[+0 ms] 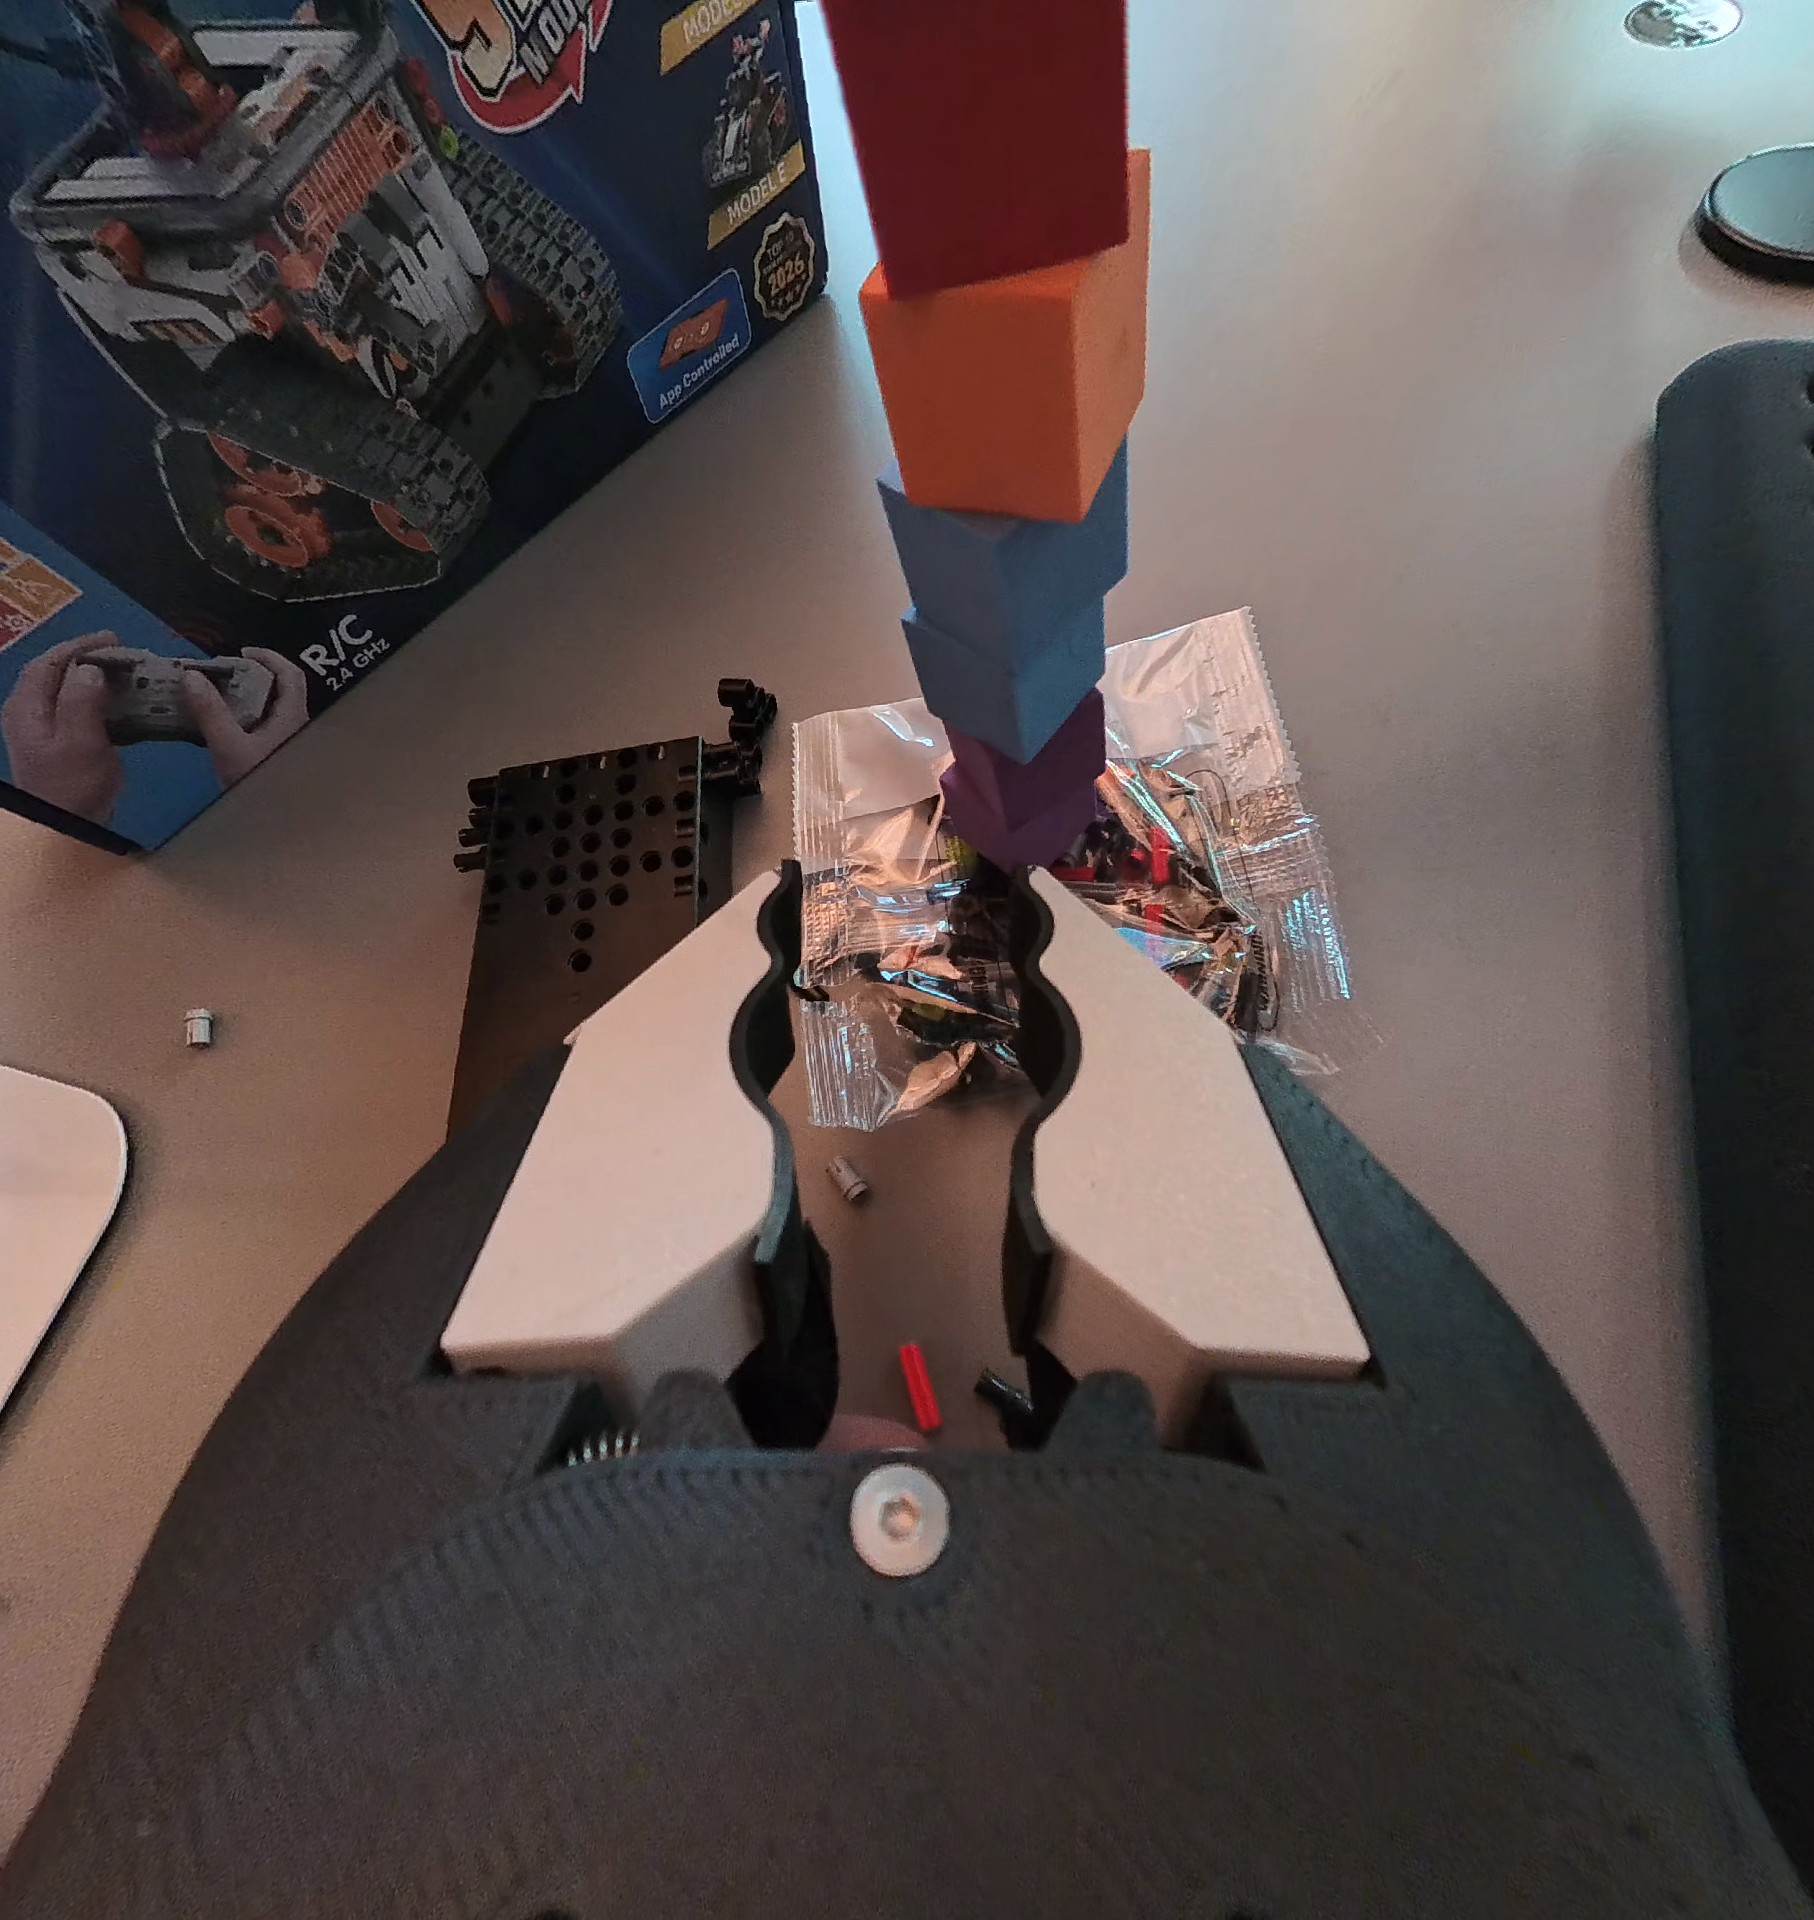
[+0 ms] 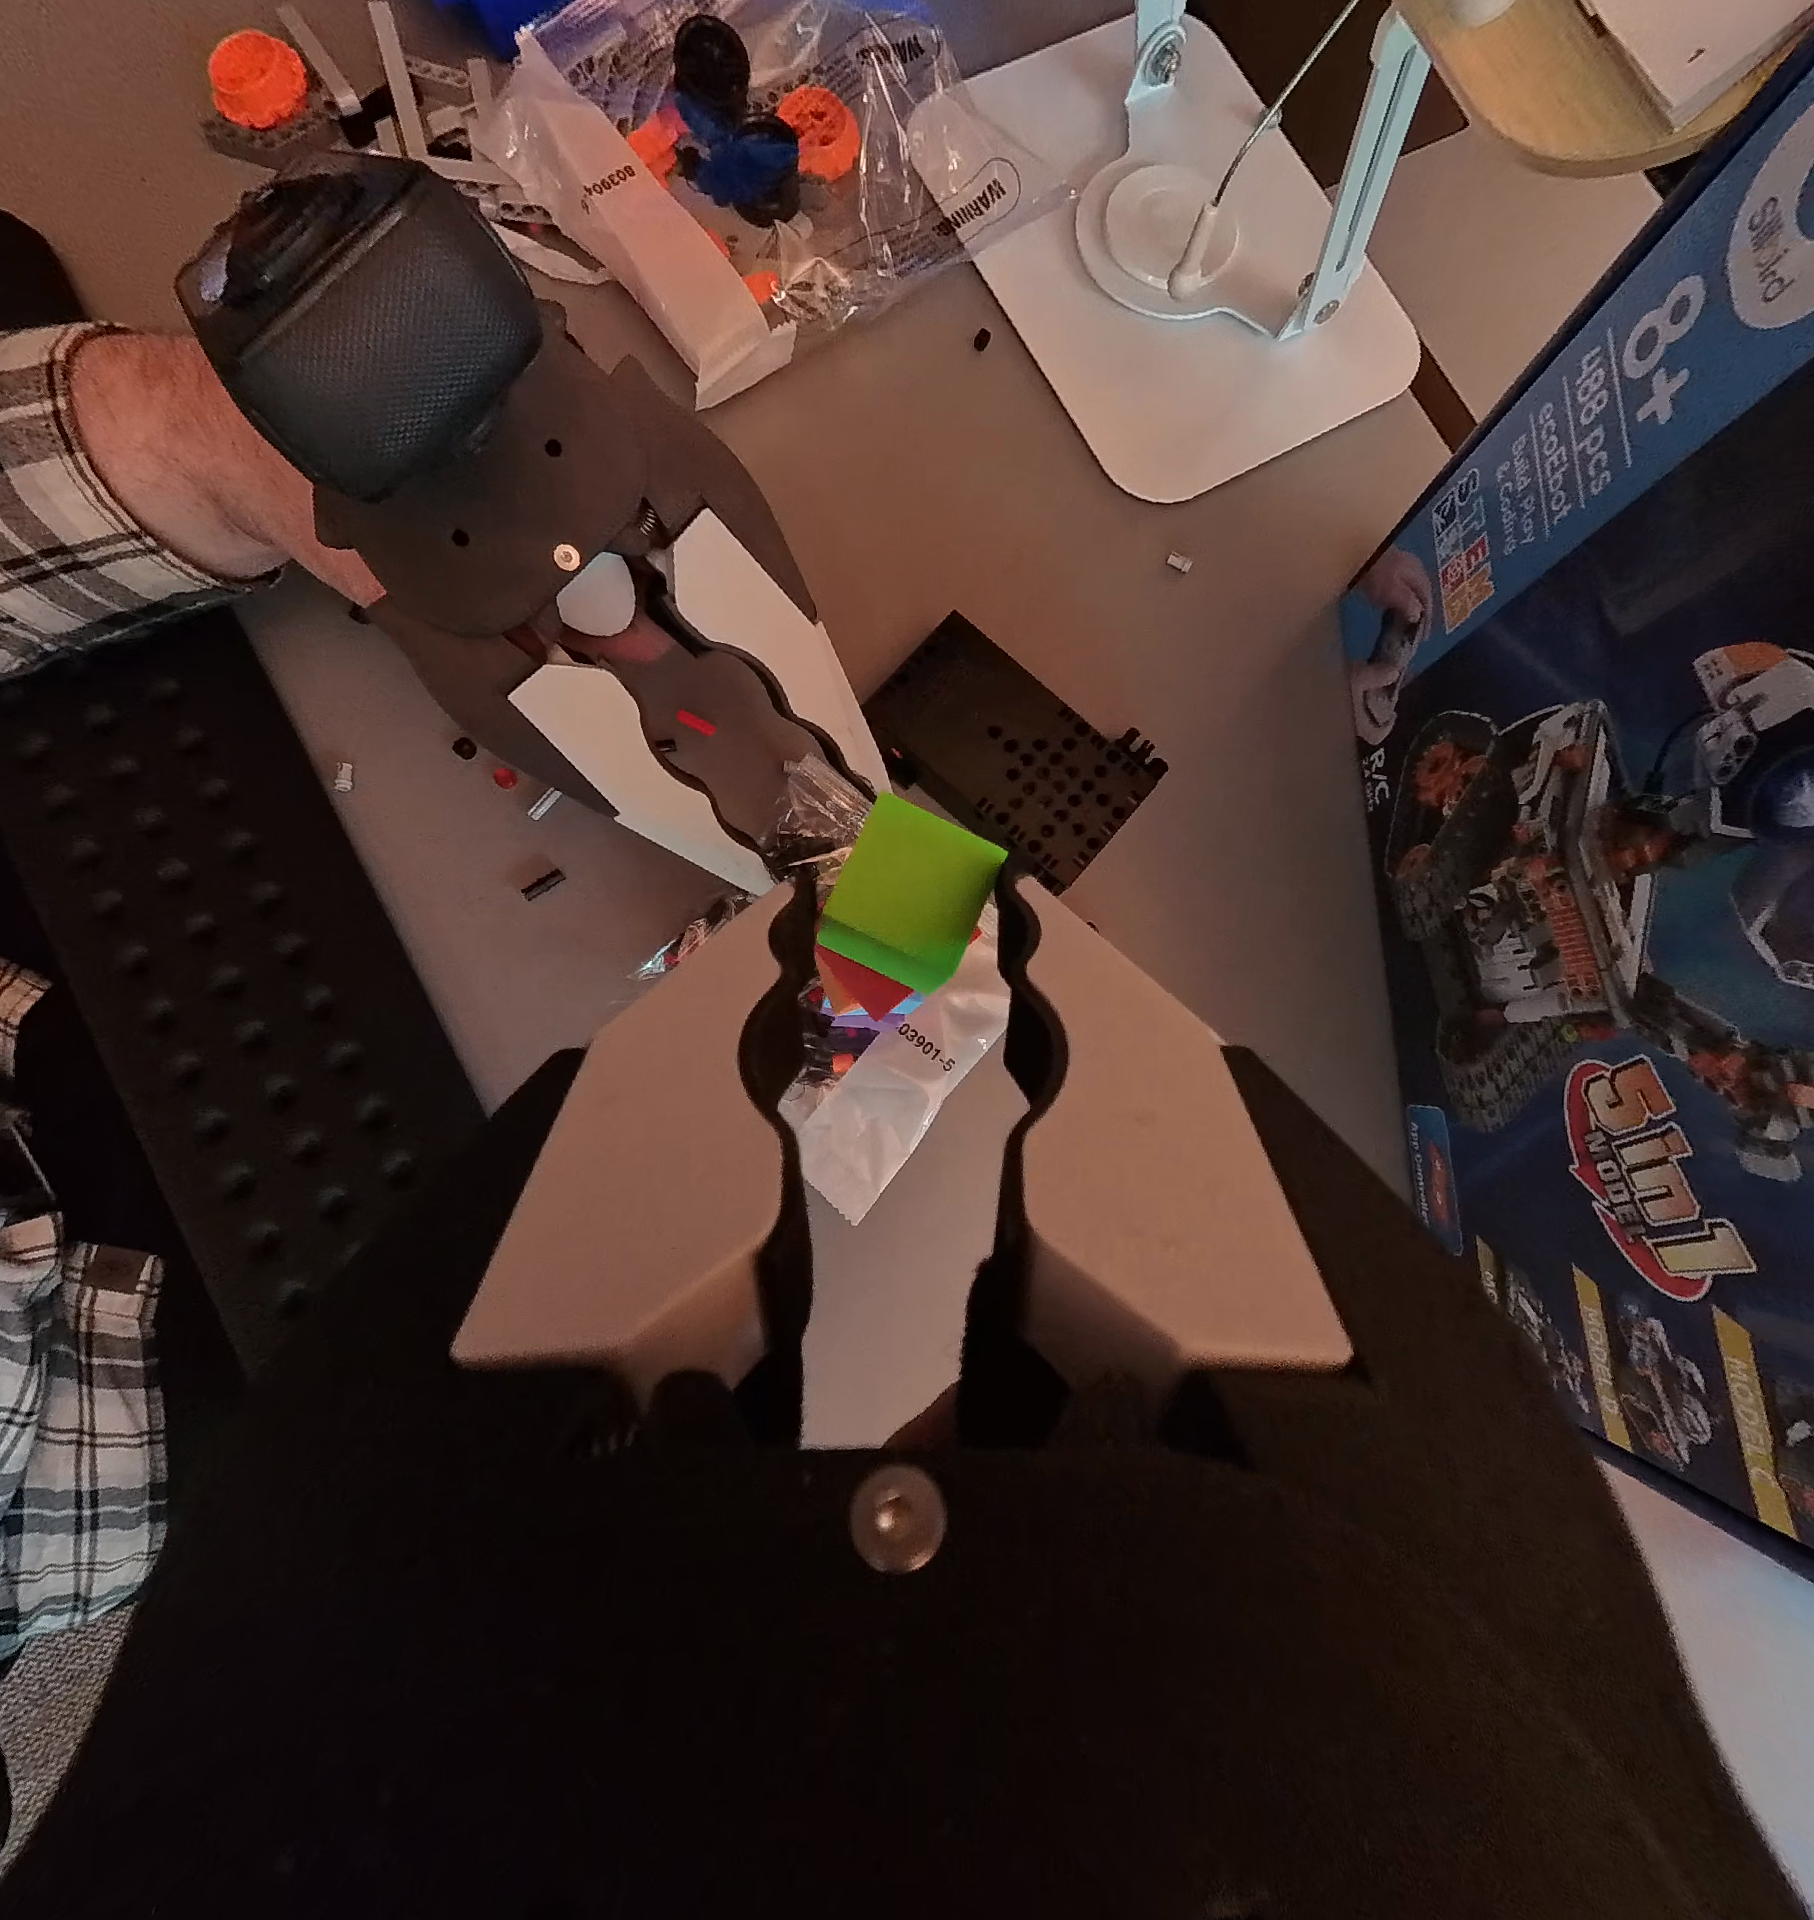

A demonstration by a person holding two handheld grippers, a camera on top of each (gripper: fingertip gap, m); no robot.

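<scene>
I noted both tongs open and empty, the left gripper [image 1: 908, 883] at the clear parts bag [image 1: 1225, 831] on the table [image 1: 1402, 416], the right gripper [image 2: 908, 894] straddling the block column [image 1: 1007, 384] standing there; I judged the bag light, limp and slippery, best pinched at its crimped edge.

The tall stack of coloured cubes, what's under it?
The tall stack of coloured cubes rises above a clear plastic bag of small parts on the grey table. Its base is hidden behind the bag.
</scene>
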